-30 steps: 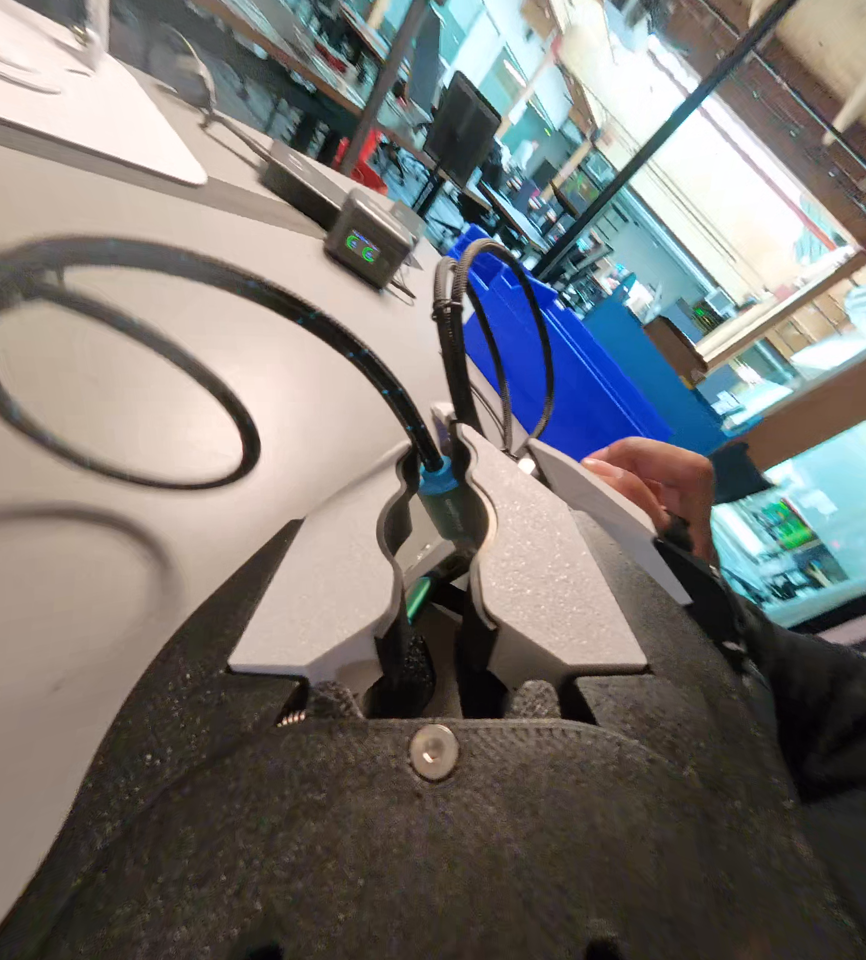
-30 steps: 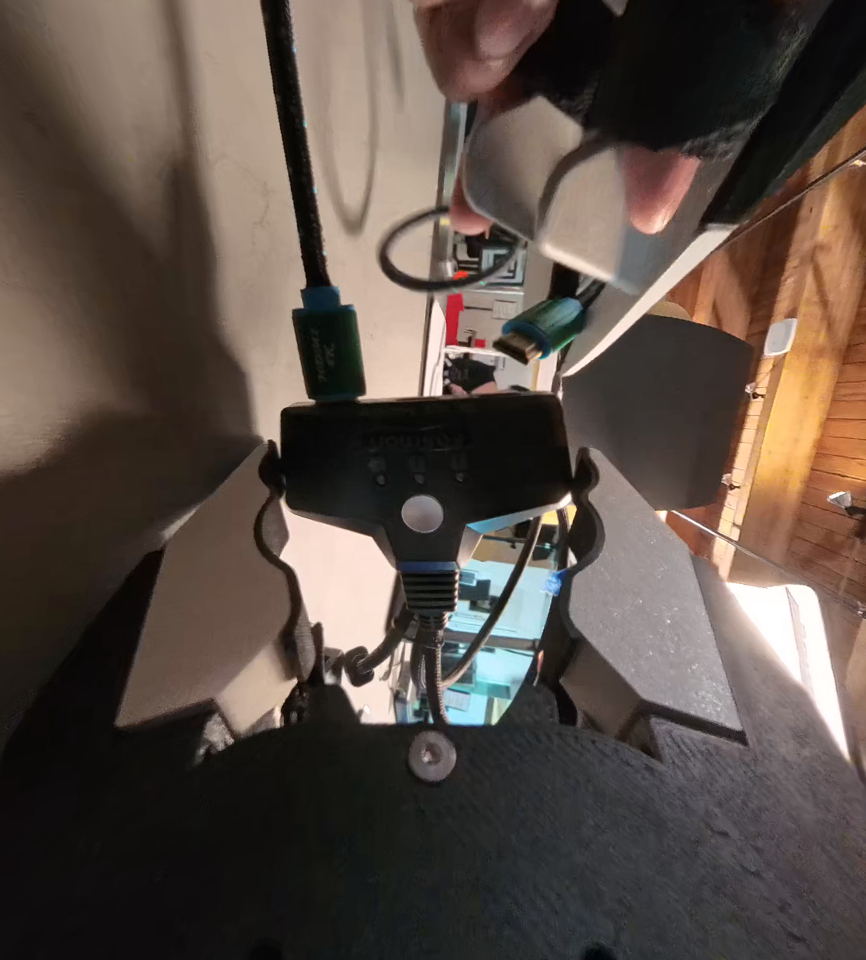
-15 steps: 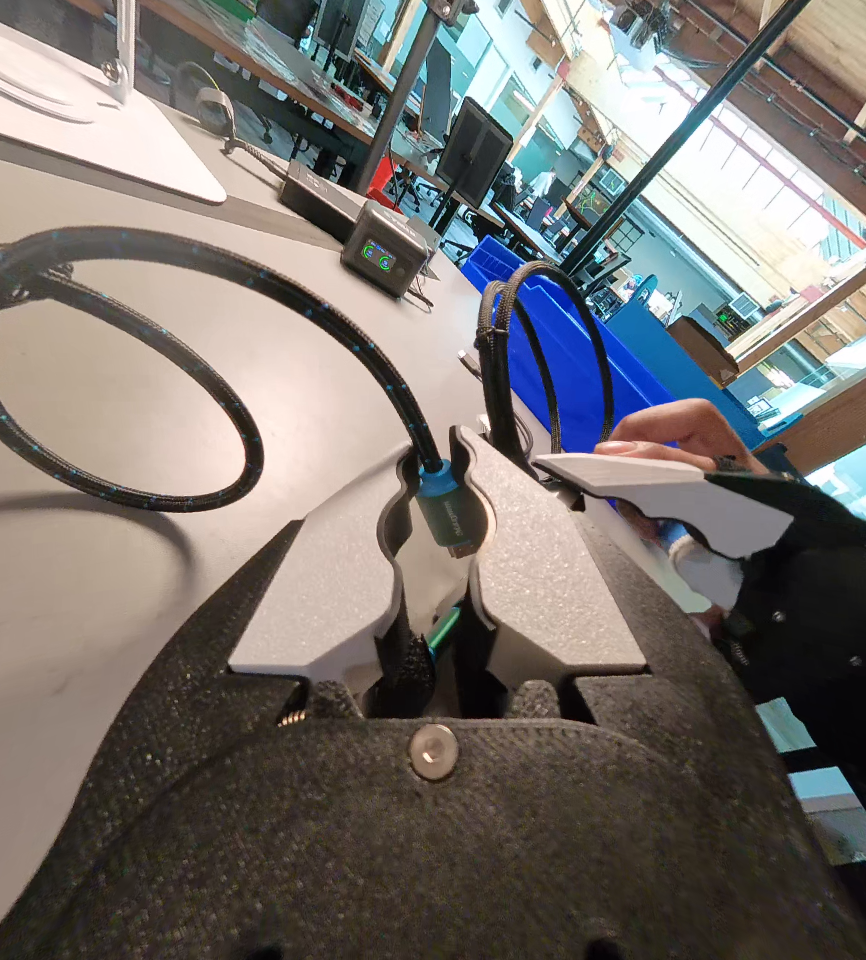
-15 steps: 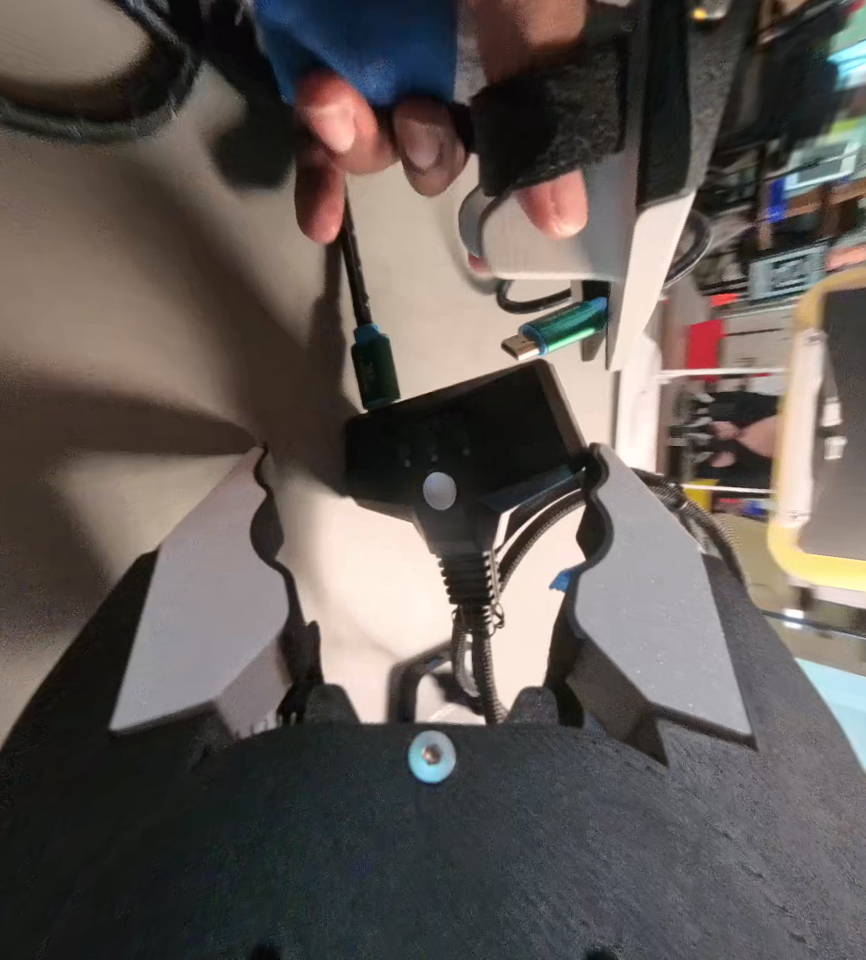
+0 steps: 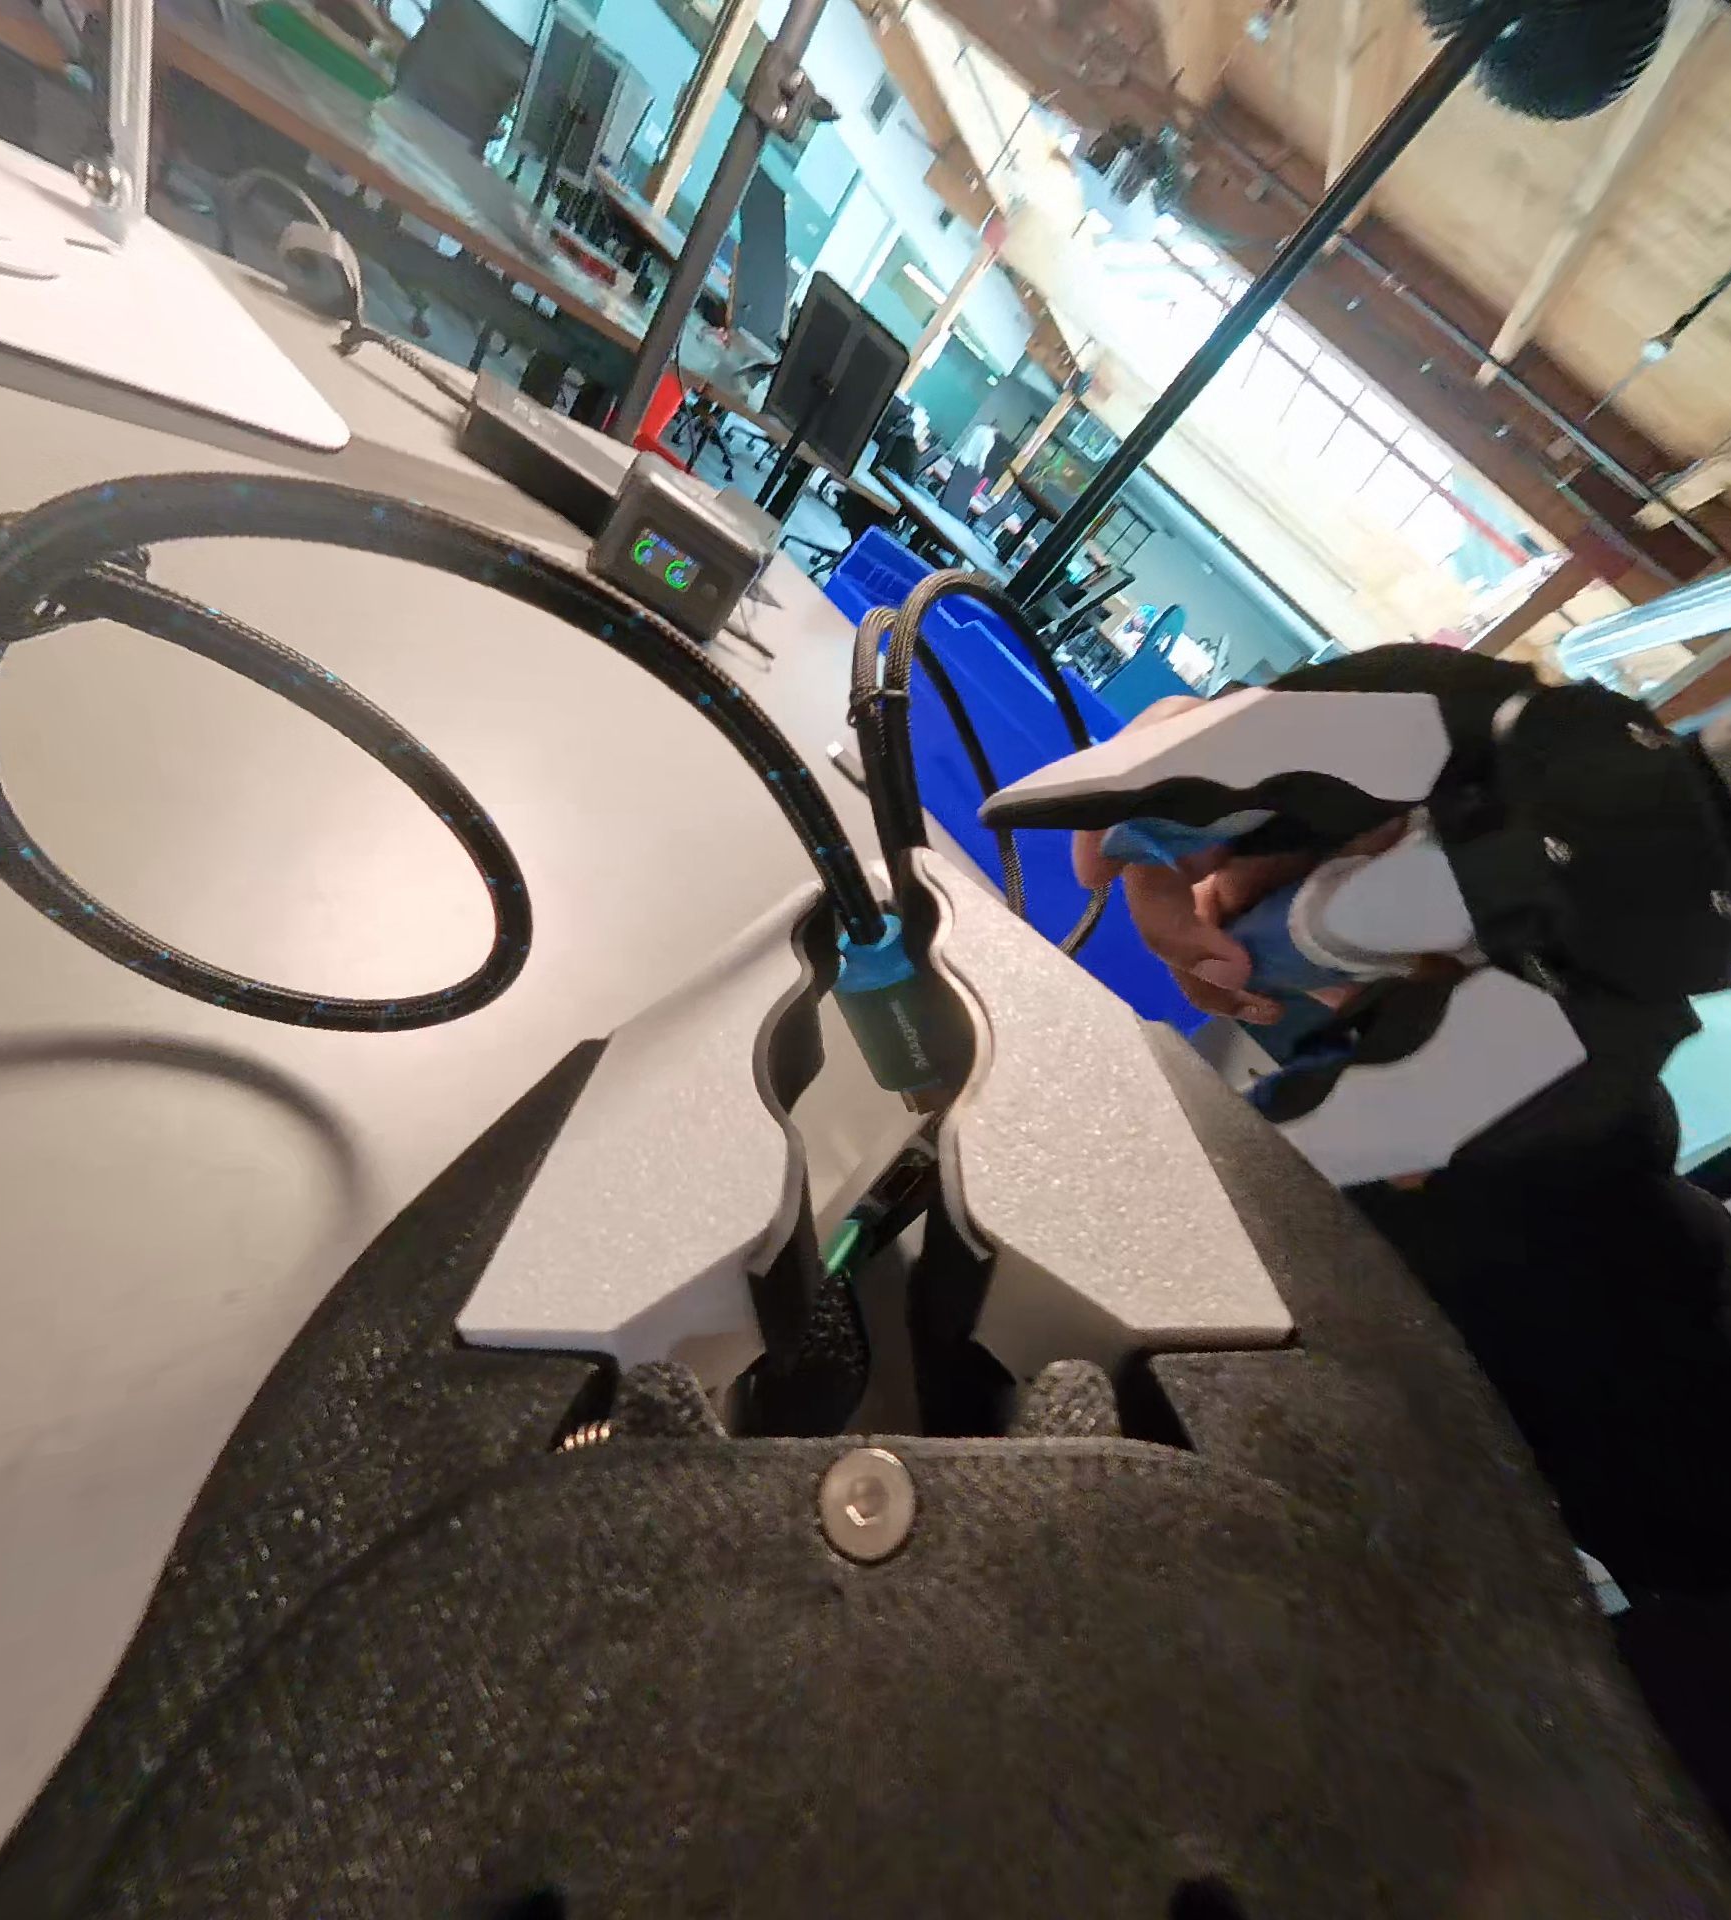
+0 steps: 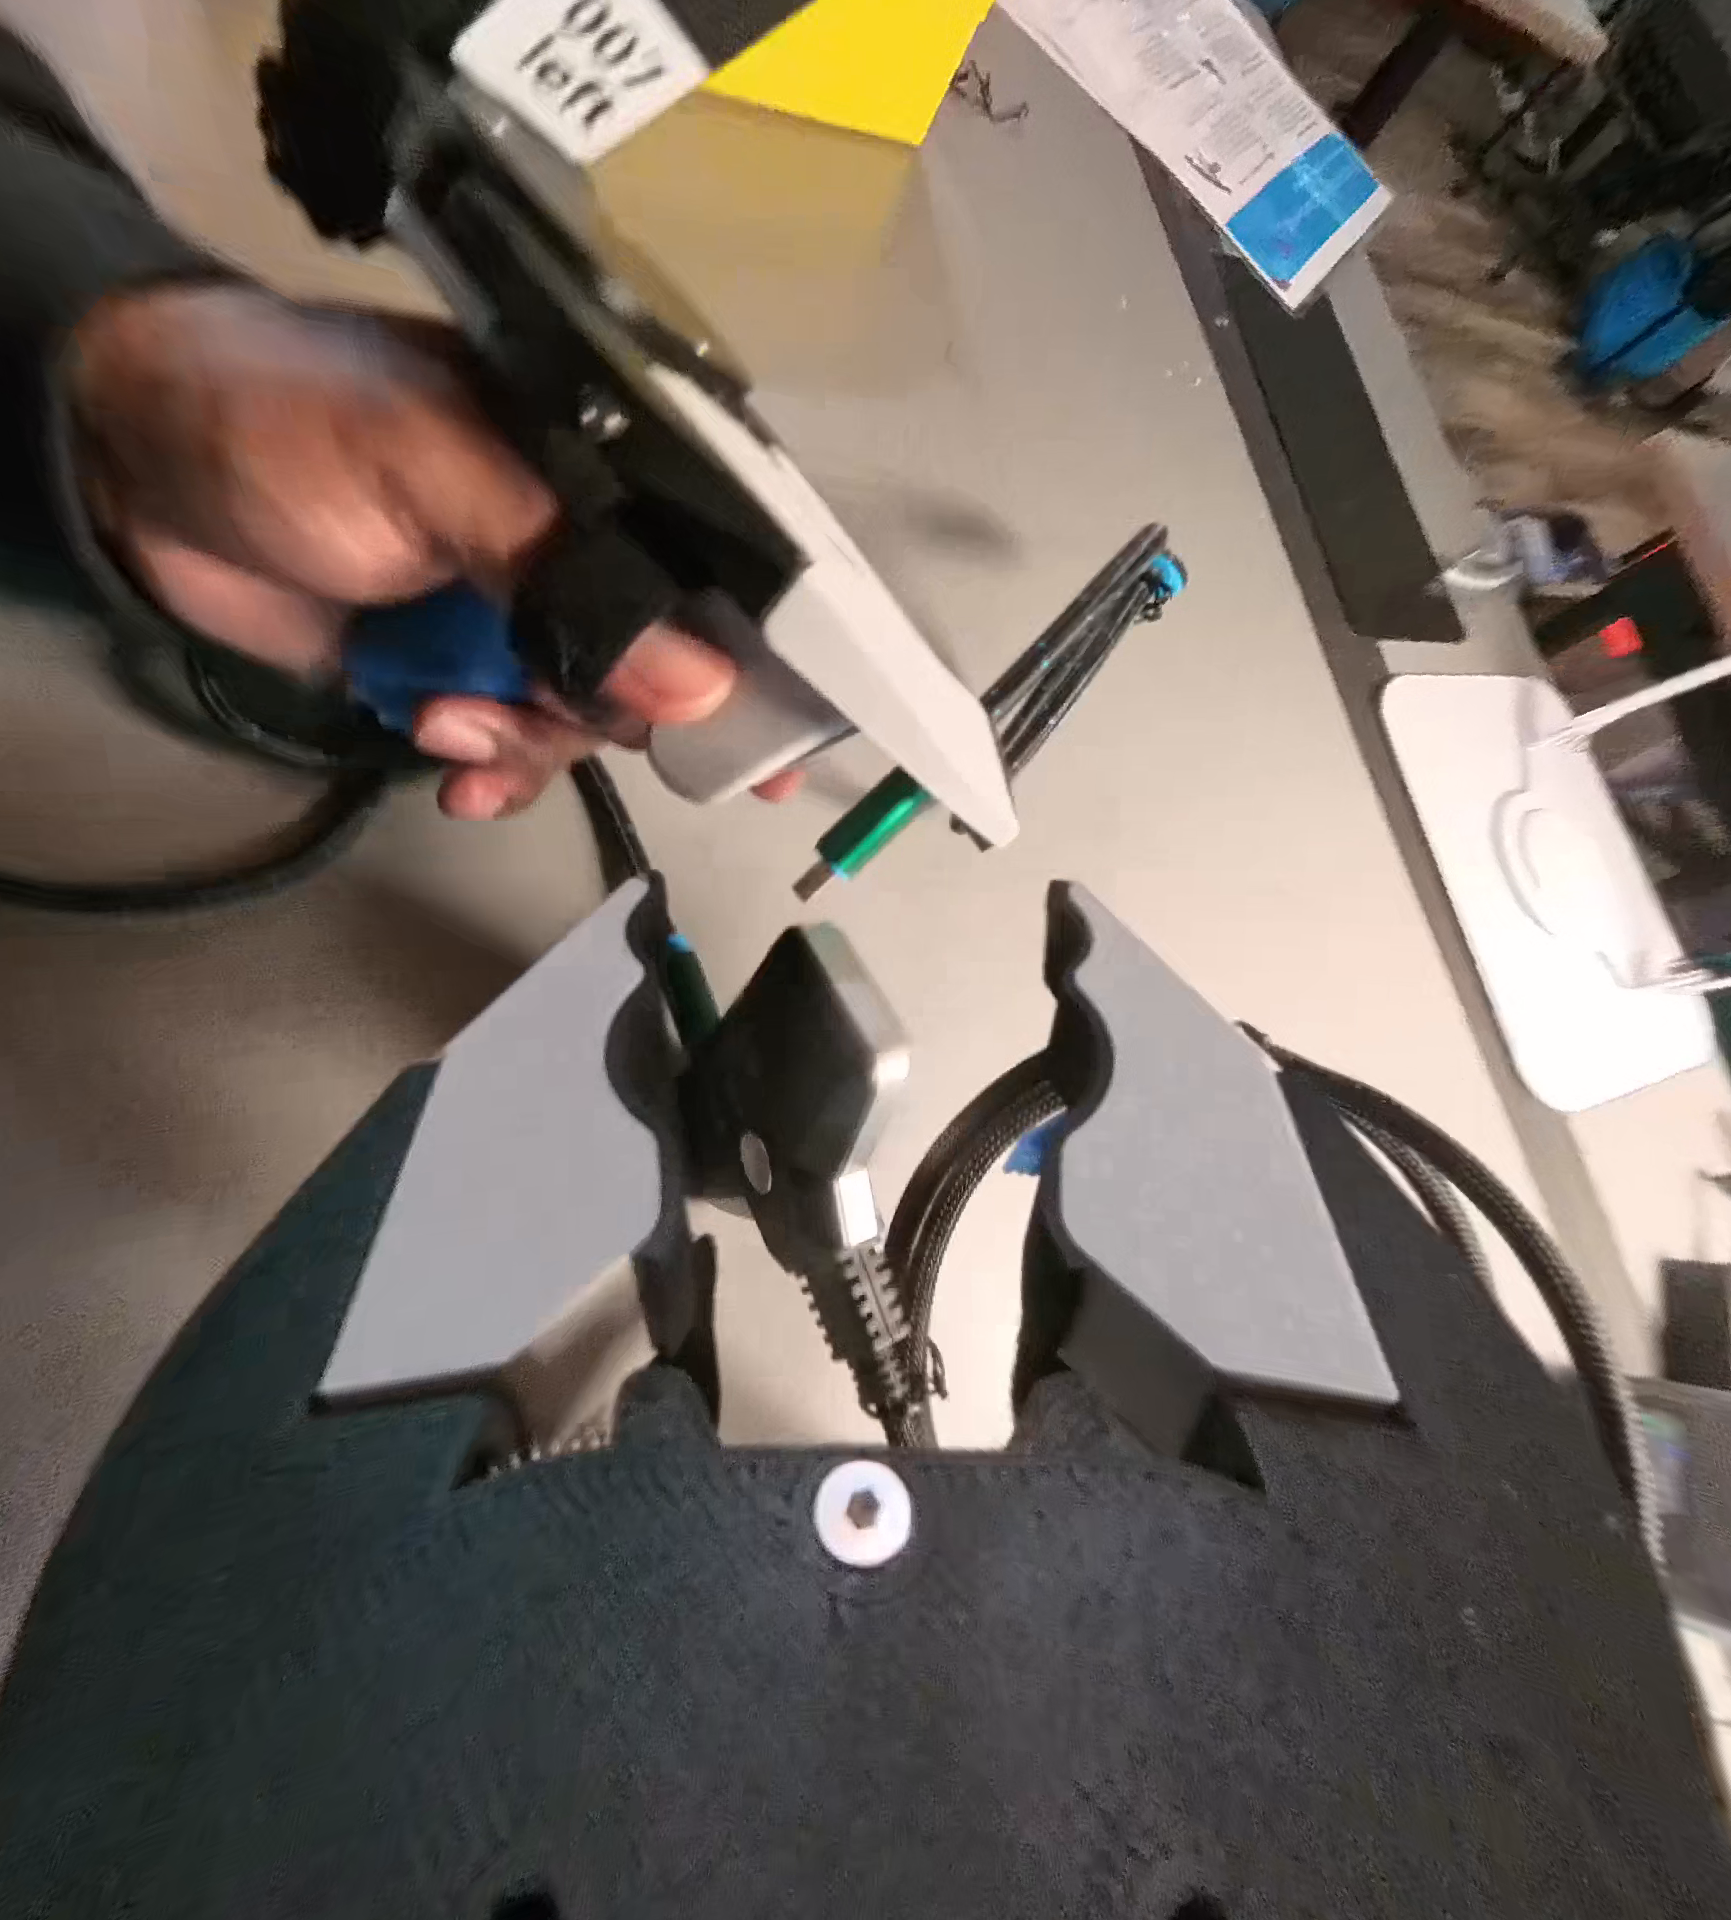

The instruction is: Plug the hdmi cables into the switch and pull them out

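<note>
The left gripper (image 5: 882, 997) is clamped on the green plug (image 5: 897, 1023) of a braided HDMI cable (image 5: 217, 831), at frame centre of the left wrist view, presumably to keep it aligned for insertion. In the right wrist view this plug (image 6: 861, 842) points down towards the black switch (image 6: 799, 1060), just apart from it. The right gripper (image 6: 850, 935) stands wide; the switch lies tilted between its fingers, against the left one, apparently released. A second plug (image 6: 686, 992) sits in the switch.
</note>
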Demonstrator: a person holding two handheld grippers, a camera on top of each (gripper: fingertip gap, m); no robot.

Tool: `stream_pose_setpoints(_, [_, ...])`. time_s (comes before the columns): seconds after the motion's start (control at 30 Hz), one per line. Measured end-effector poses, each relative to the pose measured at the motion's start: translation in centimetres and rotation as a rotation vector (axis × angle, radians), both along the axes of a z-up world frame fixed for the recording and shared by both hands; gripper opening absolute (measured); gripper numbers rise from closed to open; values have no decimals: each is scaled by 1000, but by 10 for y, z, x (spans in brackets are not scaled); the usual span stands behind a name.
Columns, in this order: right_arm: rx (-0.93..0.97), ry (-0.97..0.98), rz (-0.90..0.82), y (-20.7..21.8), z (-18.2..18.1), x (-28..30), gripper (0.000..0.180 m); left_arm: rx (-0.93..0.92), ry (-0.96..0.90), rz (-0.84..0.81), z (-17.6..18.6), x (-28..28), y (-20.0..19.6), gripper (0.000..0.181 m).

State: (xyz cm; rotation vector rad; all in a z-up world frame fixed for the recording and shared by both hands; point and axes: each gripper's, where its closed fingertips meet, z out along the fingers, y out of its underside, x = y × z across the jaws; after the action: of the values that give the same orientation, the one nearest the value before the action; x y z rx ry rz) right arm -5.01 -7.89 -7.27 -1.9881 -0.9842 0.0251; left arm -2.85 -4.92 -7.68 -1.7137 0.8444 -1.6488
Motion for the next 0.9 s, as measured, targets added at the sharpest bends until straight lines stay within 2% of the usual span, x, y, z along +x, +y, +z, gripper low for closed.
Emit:
stream_pose_setpoints(0.03, [-21, 33, -18, 4, 3, 0, 70, 3, -29, -4, 4, -1, -1, 10])
stream_pose_setpoints(0.2, [29, -9, -57, 16, 6, -7, 52, -37, -165, 18, 22, -8, 5, 12])
stream_pose_setpoints(0.43, [275, -136, -49, 26, 8, -17, 15, -112, -294, 5, 36, -15, 12, 12])
stream_pose_setpoints(0.67, [599, -491, 43, 22, 17, -6, 12, -170, -307, -94, 39, -12, 6, 14])
stream_pose_setpoints(0.9, [783, -867, 225, 10, 15, 5, 12, -240, -218, -261, 29, -2, -13, 23])
